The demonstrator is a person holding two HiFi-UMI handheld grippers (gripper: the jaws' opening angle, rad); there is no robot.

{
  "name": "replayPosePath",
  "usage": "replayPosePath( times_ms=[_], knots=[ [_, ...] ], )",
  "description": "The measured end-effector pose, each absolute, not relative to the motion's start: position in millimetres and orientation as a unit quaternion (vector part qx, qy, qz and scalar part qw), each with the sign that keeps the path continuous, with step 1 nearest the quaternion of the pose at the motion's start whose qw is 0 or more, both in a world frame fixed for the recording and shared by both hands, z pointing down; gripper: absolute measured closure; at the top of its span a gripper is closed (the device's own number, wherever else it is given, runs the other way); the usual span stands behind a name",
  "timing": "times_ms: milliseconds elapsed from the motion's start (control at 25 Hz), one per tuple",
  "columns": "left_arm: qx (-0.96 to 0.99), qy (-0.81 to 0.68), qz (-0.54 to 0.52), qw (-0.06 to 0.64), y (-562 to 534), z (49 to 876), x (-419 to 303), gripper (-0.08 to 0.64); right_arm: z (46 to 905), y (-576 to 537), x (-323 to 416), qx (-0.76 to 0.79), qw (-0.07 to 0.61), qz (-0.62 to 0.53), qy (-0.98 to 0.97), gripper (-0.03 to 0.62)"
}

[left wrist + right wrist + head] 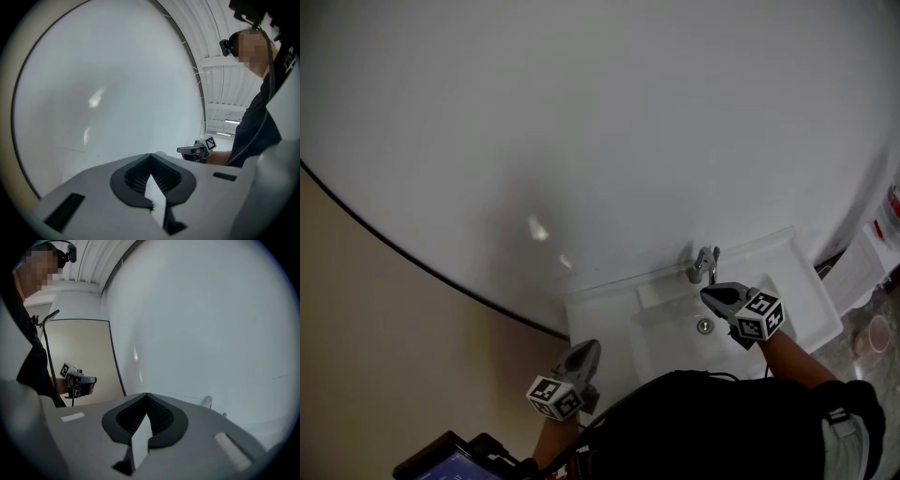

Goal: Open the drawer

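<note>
Looking steeply down, the head view shows a white sink (602,317) set against a white wall (581,112), with a beige surface (375,356) to the left beyond a dark curved edge. The right gripper (709,294) hangs over the basin, its tip just in front of the faucet (703,265) and above the drain (704,326). The left gripper (587,349) sits beside the sink's left edge, well apart from the right one. Each gripper's own view shows its ribbed pads pressed together at the tip with nothing between them, both facing the bare white wall. The person's dark garment (722,422) fills the lower edge. No view shows where the drawer lies, so its place cannot be told.
</note>
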State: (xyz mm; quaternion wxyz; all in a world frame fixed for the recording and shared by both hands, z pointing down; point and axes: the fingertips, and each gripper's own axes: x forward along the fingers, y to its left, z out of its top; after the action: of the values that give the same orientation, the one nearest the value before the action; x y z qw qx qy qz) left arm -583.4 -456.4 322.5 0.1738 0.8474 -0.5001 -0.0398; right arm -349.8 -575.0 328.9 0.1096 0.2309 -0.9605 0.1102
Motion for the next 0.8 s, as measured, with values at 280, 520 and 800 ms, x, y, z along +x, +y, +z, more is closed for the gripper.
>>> replayPosePath(
  times_ms=[280,520,800],
  knots=[
    [0.835,-0.514,-0.022,0.194,-481.1,331.4,-527.6,0.565,345.0,-609.6,-316.7,0.198,0.102,0.121,-0.967,0.595],
    [0.842,-0.506,-0.006,0.187,-487.1,333.6,-534.7,0.565,350.6,-606.7,-326.5,0.205,0.084,0.131,-0.966,0.594],
    [0.866,-0.465,-0.002,0.183,-501.7,326.9,-534.3,0.565,342.5,-600.3,-318.5,0.249,0.079,0.128,-0.957,0.595]
  ],
)
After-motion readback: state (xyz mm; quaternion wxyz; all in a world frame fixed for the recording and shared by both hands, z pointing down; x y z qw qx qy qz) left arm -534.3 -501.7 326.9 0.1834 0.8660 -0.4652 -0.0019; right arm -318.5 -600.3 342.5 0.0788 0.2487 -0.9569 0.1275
